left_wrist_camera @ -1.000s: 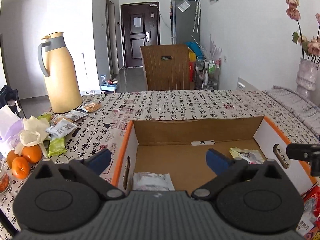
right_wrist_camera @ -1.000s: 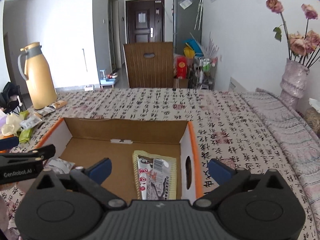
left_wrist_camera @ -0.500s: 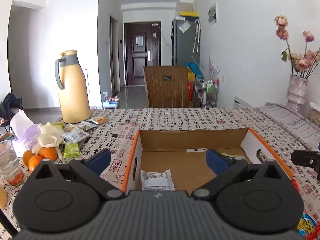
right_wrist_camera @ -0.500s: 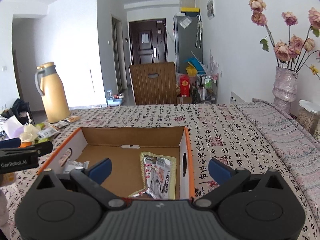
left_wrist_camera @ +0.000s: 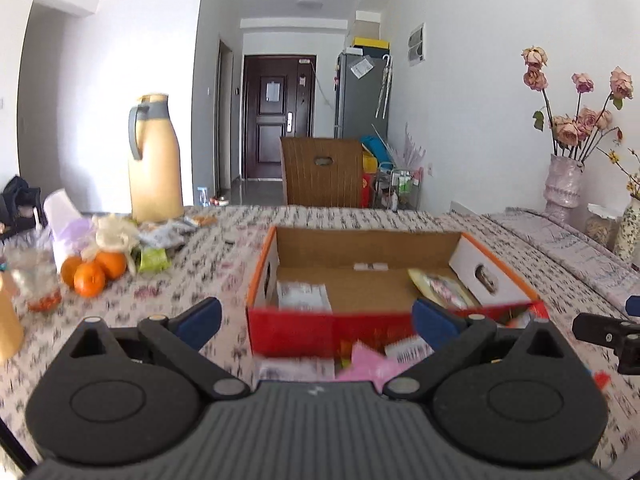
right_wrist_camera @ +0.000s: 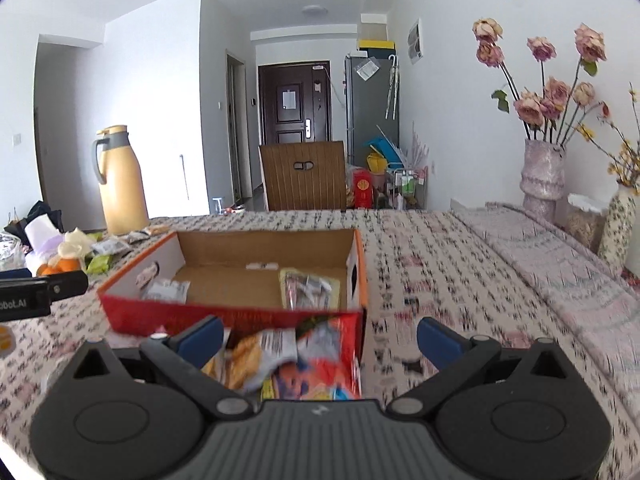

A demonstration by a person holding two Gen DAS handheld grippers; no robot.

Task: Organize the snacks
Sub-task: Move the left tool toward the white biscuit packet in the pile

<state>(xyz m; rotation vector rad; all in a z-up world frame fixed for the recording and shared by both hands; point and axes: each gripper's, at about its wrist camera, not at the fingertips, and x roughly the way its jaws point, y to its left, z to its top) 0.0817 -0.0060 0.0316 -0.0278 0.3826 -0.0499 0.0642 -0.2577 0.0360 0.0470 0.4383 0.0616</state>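
- Snack packets sit in the open red-and-orange cardboard box (right_wrist_camera: 240, 312) on my patterned tablecloth (right_wrist_camera: 460, 280): white packet (right_wrist_camera: 166, 291) at its left end, yellow-edged packet (right_wrist_camera: 310, 290) at its right, long axis running away from me.
- More crumpled snack bags (right_wrist_camera: 288, 364) lie just in front of the box.
- Packet print too blurred to read; only legible text is "obot.AI" on my left gripper (left_wrist_camera: 316, 320).
- Left gripper's fingers spread apart, holding nothing.
- Right gripper (right_wrist_camera: 320, 338) likewise wide apart, bare, over the bags.
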